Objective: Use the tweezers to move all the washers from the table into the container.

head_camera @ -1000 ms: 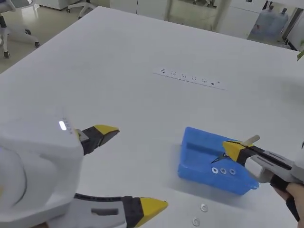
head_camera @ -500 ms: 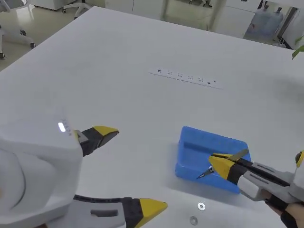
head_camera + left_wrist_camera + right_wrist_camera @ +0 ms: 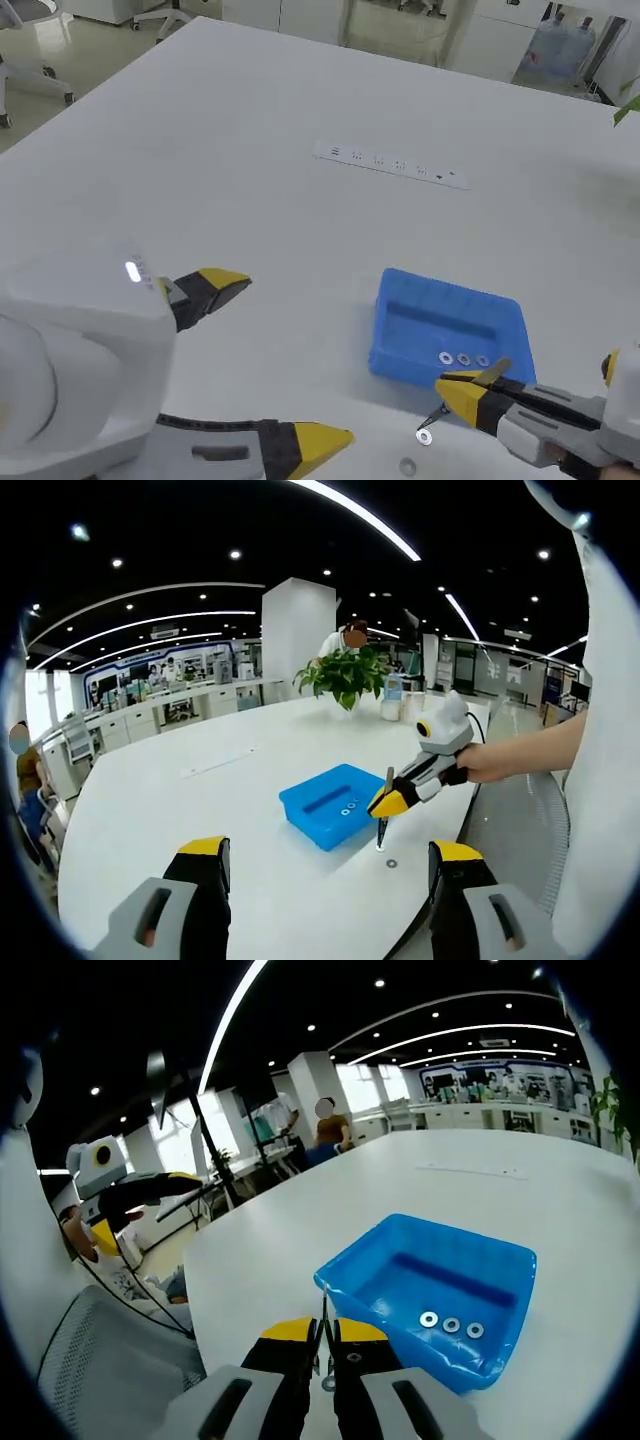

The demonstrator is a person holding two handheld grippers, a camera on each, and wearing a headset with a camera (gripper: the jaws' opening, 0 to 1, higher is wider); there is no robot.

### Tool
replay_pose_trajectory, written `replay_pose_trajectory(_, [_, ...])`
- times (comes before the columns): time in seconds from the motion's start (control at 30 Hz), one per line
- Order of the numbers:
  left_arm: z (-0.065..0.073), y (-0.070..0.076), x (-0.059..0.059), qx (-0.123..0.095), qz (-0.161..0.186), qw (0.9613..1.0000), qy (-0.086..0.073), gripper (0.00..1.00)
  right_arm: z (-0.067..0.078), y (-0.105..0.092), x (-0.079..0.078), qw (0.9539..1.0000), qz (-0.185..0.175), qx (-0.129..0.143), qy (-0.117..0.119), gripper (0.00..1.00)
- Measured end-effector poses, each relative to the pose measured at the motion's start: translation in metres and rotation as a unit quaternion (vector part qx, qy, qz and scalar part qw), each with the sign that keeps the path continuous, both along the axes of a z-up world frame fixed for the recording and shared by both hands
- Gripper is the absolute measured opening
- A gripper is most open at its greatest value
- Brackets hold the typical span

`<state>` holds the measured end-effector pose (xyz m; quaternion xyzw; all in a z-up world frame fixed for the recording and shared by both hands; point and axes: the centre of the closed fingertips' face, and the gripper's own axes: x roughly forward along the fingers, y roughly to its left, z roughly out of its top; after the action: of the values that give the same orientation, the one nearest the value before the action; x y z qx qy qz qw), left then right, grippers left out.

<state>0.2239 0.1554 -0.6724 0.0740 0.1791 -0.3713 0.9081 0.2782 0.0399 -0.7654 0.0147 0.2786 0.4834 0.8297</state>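
The blue container (image 3: 404, 322) holds three washers (image 3: 464, 359) along its near wall. Two more washers (image 3: 424, 436) lie on the white table just in front of it. My right gripper (image 3: 465, 390) is shut on the tweezers (image 3: 434, 415), whose points hang just above the nearer table washer. In the right gripper view the tweezers (image 3: 325, 1322) stick out between the shut jaws toward the container (image 3: 400, 1260). My left gripper (image 3: 270, 365) stands open and holds nothing, well left of the container. The left gripper view shows the container (image 3: 312, 818) and the tweezers (image 3: 384, 825) over a washer (image 3: 391, 862).
A flush strip of sockets (image 3: 390, 165) sits in the table (image 3: 250, 150) beyond the container. The table's near edge runs close to the loose washers. A potted plant (image 3: 345, 675) and people stand far off in the room.
My right gripper has drawn back with the tweezers from over the container to the table washers in front of it, uncovering the three washers inside. The left gripper has stayed put.
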Motion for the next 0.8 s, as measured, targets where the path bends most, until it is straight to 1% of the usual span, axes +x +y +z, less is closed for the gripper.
replay_pose_trajectory(0.07, [0.0,-0.001,0.0,0.001,-0.002,1.0,0.0,0.83,-0.003,0.0,-0.002,0.9999,0.006,-0.01,-0.001,0.03])
replay_pose_trajectory(0.17, [0.0,-0.002,-0.001,0.002,-0.003,1.0,0.0,0.83,-0.006,-0.001,-0.003,0.9998,0.013,-0.017,-0.003,0.03])
replay_pose_trajectory(0.2, [0.0,-0.002,-0.001,0.002,-0.004,1.0,0.0,0.83,-0.008,0.0,-0.004,0.9995,0.019,-0.025,-0.003,0.03])
replay_pose_trajectory(0.23, [0.0,-0.002,0.0,0.002,-0.004,1.0,0.0,0.83,-0.01,-0.001,-0.005,0.9991,0.024,-0.034,-0.007,0.03])
replay_pose_trajectory(0.27, [0.0,-0.002,0.0,0.003,-0.004,1.0,0.0,0.83,-0.007,0.001,-0.006,0.9991,0.024,-0.032,-0.014,0.03])
replay_pose_trajectory(0.3, [0.0,-0.002,-0.001,0.003,-0.004,1.0,0.0,0.83,-0.006,0.002,-0.007,0.9988,0.028,-0.036,-0.018,0.03])
replay_pose_trajectory(0.37, [0.001,-0.003,-0.001,0.004,-0.005,1.0,0.0,0.83,-0.007,0.003,-0.011,0.9964,0.051,-0.056,-0.038,0.03])
replay_pose_trajectory(0.4, [0.002,-0.004,-0.002,0.003,-0.005,1.0,0.0,0.83,-0.007,0.005,-0.014,0.9942,0.064,-0.07,-0.05,0.03])
replay_pose_trajectory(0.5, [0.005,-0.007,-0.005,-0.001,-0.01,1.0,0.0,0.82,-0.009,0.008,-0.023,0.9881,0.092,-0.099,-0.073,0.03])
replay_pose_trajectory(0.57, [0.006,-0.008,-0.008,-0.001,-0.014,0.9999,0.001,0.82,-0.012,0.009,-0.028,0.984,0.101,-0.117,-0.088,0.03])
replay_pose_trajectory(0.6, [0.007,-0.009,-0.01,-0.001,-0.015,0.9999,0.001,0.82,-0.013,0.01,-0.029,0.9834,0.101,-0.119,-0.093,0.03])
replay_pose_trajectory(0.7, [0.008,-0.009,-0.015,-0.006,-0.022,0.9997,0.003,0.82,-0.013,0.009,-0.029,0.9835,0.095,-0.118,-0.099,0.03])
replay_pose_trajectory(0.73, [0.008,-0.009,-0.016,-0.007,-0.024,0.9997,0.002,0.82,-0.013,0.008,-0.026,0.9838,0.087,-0.119,-0.102,0.03])
replay_pose_trajectory(0.8, [0.008,-0.008,-0.018,-0.01,-0.028,0.9995,0.003,0.82,-0.012,0.006,-0.024,0.9856,0.074,-0.118,-0.097,0.03])
